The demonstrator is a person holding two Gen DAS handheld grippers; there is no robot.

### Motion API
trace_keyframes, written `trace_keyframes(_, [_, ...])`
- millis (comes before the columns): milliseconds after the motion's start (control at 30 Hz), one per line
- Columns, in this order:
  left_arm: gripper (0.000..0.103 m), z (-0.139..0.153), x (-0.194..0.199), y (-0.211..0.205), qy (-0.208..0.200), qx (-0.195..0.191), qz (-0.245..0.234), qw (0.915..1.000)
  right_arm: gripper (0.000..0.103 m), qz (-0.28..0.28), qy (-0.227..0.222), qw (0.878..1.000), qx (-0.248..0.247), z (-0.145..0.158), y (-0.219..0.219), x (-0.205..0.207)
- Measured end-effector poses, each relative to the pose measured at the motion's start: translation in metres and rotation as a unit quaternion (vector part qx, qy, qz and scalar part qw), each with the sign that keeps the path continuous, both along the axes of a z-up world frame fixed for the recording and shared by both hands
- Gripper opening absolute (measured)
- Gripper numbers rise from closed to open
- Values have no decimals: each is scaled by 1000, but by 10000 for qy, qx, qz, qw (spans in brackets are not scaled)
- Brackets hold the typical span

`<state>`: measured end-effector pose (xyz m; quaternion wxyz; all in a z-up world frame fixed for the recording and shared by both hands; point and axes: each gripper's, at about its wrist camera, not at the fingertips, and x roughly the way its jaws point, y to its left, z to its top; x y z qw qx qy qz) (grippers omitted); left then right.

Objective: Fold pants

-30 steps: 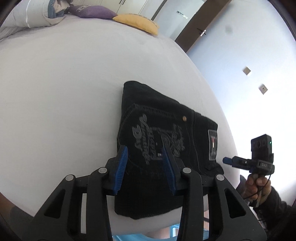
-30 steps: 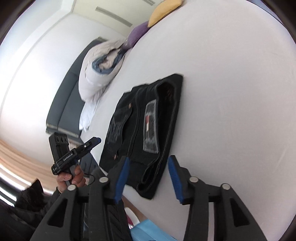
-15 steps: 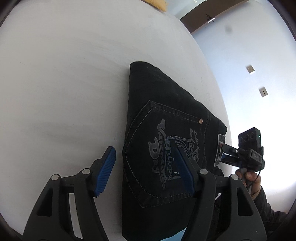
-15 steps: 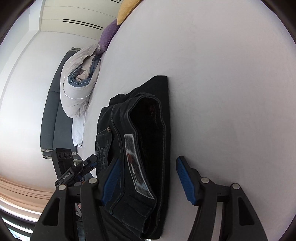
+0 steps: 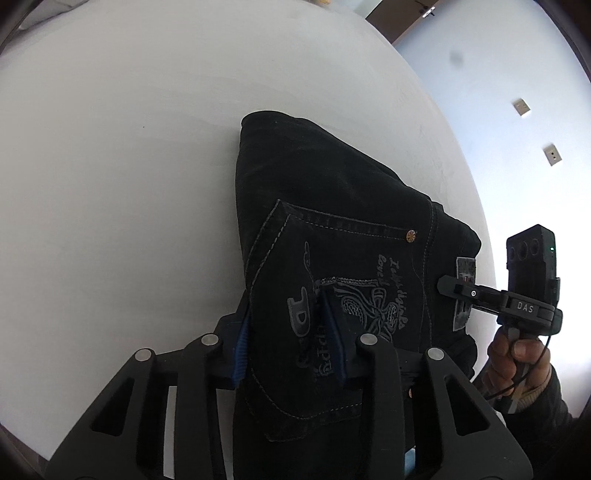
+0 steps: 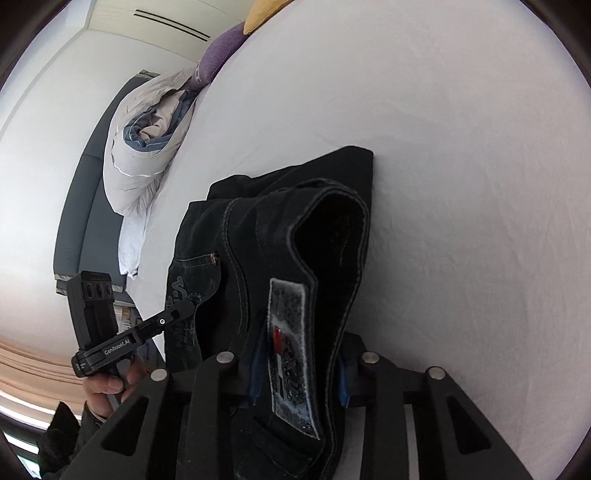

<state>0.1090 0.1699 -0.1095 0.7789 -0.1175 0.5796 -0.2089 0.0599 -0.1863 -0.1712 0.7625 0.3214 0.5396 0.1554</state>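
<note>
Now the left hand-held gripper (image 5: 291, 332) pinches the folded black jeans (image 5: 332, 229) at the embroidered pocket; the right hand-held gripper (image 6: 299, 373) seemingly clamps their waistband, on the white bed (image 5: 110, 147).

pants (image 5: 332, 229) on bed (image 5: 129, 155), pillows (image 6: 221, 55) behind

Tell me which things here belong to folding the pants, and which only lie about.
Belong to the job:
black pants
left tool, shut on the pants
right tool, shut on the waistband

Only lying about:
rolled duvet
purple cushion
yellow cushion
</note>
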Motion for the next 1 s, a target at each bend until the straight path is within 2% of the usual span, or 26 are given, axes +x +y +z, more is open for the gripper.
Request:
trace_keyframes(133, [19,18,-5,-8,-197,195,-32,9996,23,241,-425,9972,-565,24,11,-4])
trace_keyframes(400, [18,67,5,-16,-672,63,-57,9977,21,343,-1093,9915,-616,73,1,5])
trace_keyframes(600, [18,90,53,-39,-941,39,-107,9955,21,289,-1248,9899,-608,92,-29,45])
trace_keyframes(767, [18,72,99,-61,-850,43,-145,9963,21,138,-1088,9932,-400,74,-61,83])
trace_keyframes(900, [18,39,122,-64,-549,16,-155,9984,21,149,-707,9970,-270,35,-83,105])
trace_keyframes(1000, [24,15,127,-60,-419,-87,-102,9990,36,24,-448,9990,-51,6,-102,110])
